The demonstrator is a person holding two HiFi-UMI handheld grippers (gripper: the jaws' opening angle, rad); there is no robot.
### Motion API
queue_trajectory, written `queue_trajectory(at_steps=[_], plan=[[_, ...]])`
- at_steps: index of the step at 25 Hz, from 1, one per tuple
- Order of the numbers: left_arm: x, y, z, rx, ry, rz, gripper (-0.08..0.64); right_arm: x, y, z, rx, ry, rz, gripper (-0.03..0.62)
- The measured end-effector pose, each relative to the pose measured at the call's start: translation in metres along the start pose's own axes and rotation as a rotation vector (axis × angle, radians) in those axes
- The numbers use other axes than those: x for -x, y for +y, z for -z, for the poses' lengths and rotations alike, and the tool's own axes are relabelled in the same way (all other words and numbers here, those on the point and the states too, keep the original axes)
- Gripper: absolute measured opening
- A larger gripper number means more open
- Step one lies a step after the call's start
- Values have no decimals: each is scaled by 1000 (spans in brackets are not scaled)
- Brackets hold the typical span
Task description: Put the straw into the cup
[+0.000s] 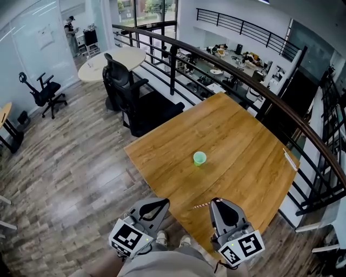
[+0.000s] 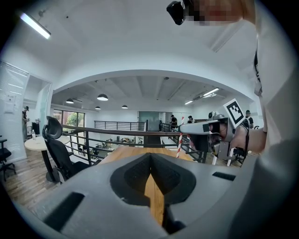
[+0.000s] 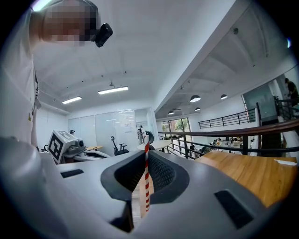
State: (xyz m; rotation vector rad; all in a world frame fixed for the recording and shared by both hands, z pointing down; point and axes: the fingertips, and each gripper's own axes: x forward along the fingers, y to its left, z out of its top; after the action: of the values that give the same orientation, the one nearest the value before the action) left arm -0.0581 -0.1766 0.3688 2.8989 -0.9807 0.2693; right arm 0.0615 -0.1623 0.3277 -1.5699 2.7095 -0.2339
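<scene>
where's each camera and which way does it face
Head view: on the person's head, steeply down at the table and green cup; left gripper, right gripper, shoes show.
Left gripper view: on that gripper, along shut jaws over the table toward a railing; shirt at right.
Right gripper view: on that gripper, along jaws shut on the straw toward a glass wall; shirt at left.
Shared: each gripper view shows the other gripper.

Big wooden desk on grey plank floor. Black chair beside round white table. Dark railing curving behind desk. Glass wall at left, windows far back. Long bright lights on white ceiling.
</scene>
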Motion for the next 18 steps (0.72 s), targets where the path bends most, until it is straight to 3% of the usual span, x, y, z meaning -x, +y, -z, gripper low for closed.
queue_trajectory(at_steps=[4, 11, 18], plan=[[2, 2, -12, 39, -32, -36, 12, -2, -5, -6, 22, -8, 1, 31], [-6, 12, -28, 44, -40, -43, 12, -15, -14, -31, 229, -15, 25, 31], [-27, 28, -47, -7, -59, -39, 12, -37, -22, -60, 290, -59, 21, 31]])
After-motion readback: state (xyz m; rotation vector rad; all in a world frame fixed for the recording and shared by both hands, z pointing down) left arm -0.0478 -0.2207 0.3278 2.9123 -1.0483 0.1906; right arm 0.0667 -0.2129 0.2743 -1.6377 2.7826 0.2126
